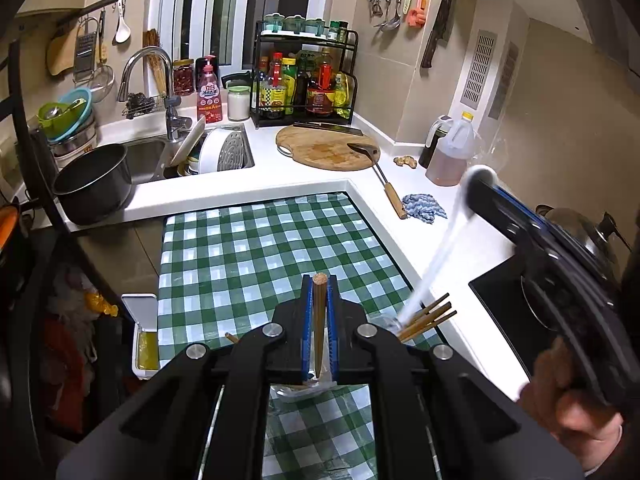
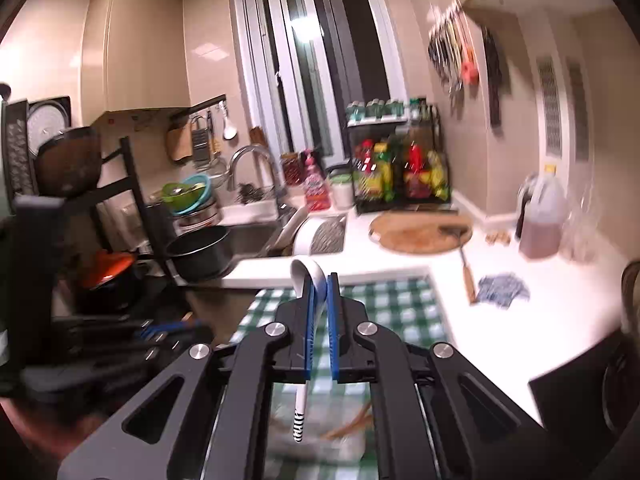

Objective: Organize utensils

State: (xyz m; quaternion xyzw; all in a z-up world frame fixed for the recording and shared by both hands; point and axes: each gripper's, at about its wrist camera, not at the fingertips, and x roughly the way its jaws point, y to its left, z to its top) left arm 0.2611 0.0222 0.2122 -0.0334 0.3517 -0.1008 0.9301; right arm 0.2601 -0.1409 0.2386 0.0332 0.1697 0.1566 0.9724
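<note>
My left gripper (image 1: 320,280) is shut on a wooden chopstick (image 1: 319,320), held upright over a clear container (image 1: 308,390) on the green checked tablecloth (image 1: 248,248). Several chopsticks (image 1: 430,314) stand in a glass (image 1: 386,322) to its right. My right gripper (image 2: 320,280) is shut on a white ceramic spoon (image 2: 310,280) with a striped handle end, above the glass with chopsticks (image 2: 348,424). In the left wrist view the right gripper (image 1: 480,184) appears blurred at right, the spoon (image 1: 436,264) slanting down to the glass.
A white counter (image 1: 248,184) wraps the checked table. On it lie a wooden cutting board (image 1: 324,148), a spatula (image 1: 380,172), a blue cloth (image 1: 424,208) and an oil jug (image 1: 452,152). A sink (image 1: 148,156), black pot (image 1: 94,184) and stove (image 1: 516,312) surround.
</note>
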